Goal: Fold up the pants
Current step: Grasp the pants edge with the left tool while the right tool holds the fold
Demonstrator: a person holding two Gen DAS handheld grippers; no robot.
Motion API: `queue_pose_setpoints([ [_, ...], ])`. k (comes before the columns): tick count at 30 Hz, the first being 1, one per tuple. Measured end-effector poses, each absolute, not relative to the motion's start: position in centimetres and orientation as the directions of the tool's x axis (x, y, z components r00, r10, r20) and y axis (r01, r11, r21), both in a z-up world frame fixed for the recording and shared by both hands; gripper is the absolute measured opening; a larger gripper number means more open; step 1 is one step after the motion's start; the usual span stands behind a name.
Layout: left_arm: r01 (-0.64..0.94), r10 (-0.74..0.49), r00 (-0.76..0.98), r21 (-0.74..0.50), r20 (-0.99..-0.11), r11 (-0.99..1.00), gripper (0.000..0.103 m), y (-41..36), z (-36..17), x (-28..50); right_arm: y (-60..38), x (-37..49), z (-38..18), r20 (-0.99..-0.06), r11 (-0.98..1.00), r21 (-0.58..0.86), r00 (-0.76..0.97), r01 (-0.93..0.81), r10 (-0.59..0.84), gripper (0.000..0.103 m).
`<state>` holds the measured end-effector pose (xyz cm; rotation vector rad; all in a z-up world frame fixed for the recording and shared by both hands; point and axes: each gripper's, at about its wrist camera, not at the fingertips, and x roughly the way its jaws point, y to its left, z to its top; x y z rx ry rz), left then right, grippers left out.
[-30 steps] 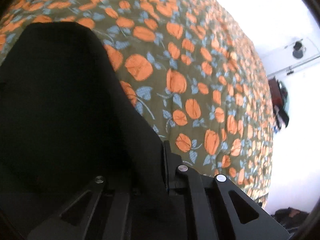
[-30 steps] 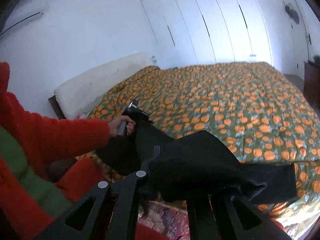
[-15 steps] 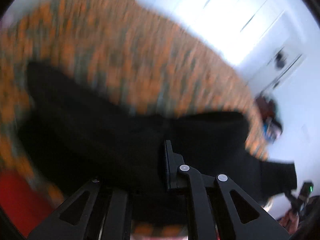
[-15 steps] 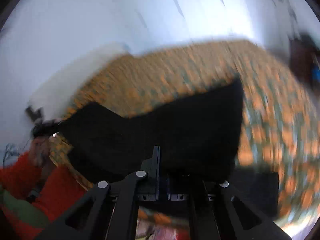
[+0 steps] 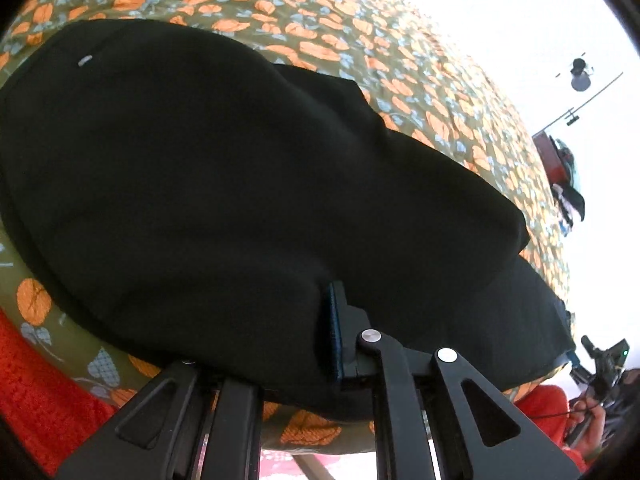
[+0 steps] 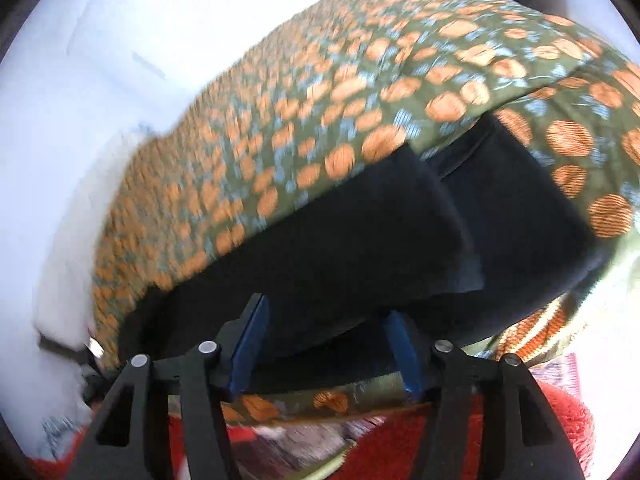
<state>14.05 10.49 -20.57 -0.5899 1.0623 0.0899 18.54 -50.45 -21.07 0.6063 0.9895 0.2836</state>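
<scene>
Bed (image 5: 400, 60) with olive bedspread, orange-and-blue print, fills both views; white walls (image 6: 120, 20) behind, white pillow (image 6: 68, 240) at left edge. Black pants (image 5: 220, 180) lie folded on bedspread, frame centre. Left gripper (image 5: 280, 360) clamped on pants' near edge. Right gripper (image 6: 324, 344) jaws spread, nothing held, just short of pants (image 6: 360, 240).

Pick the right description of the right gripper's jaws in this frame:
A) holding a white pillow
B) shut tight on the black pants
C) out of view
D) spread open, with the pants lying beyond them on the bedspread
D: in the right wrist view the right gripper has its blue-padded jaws standing well apart, and the black pants lie flat on the floral bedspread just ahead of them.
</scene>
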Motion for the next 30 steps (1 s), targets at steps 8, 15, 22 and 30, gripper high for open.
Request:
queue_pose_setpoints([
  [8, -0.354, -0.213, 0.521, -0.436, -0.827, 0.827, 0.010, 10.6, -21.0, 13.7, -54.1, 20.3, -23.4, -0.679, 0.663, 0.694, 0.561, 0.281, 0.473, 0.005],
  [15, -0.208, -0.218, 0.506, -0.363, -0.835, 0.908, 0.017, 5.4, -20.2, 15.1, -54.2, 19.3, -19.0, -0.784, 0.853, 0.437, 0.585, 0.286, 0.205, 0.005],
  [22, -0.267, -0.213, 0.479, -0.373, -0.852, 0.889, 0.041, 6.5, -21.4, 14.3, -56.6, 19.1, -21.8, -0.834, 0.829, 0.405, 0.528, 0.385, 0.162, 0.005],
  [30, -0.304, -0.245, 0.500, -0.434, -0.830, 0.848, 0.012, 8.4, -21.8, 13.8, -56.5, 19.3, -22.1, -0.834, 0.823, 0.406, 0.530, 0.397, 0.156, 0.005],
])
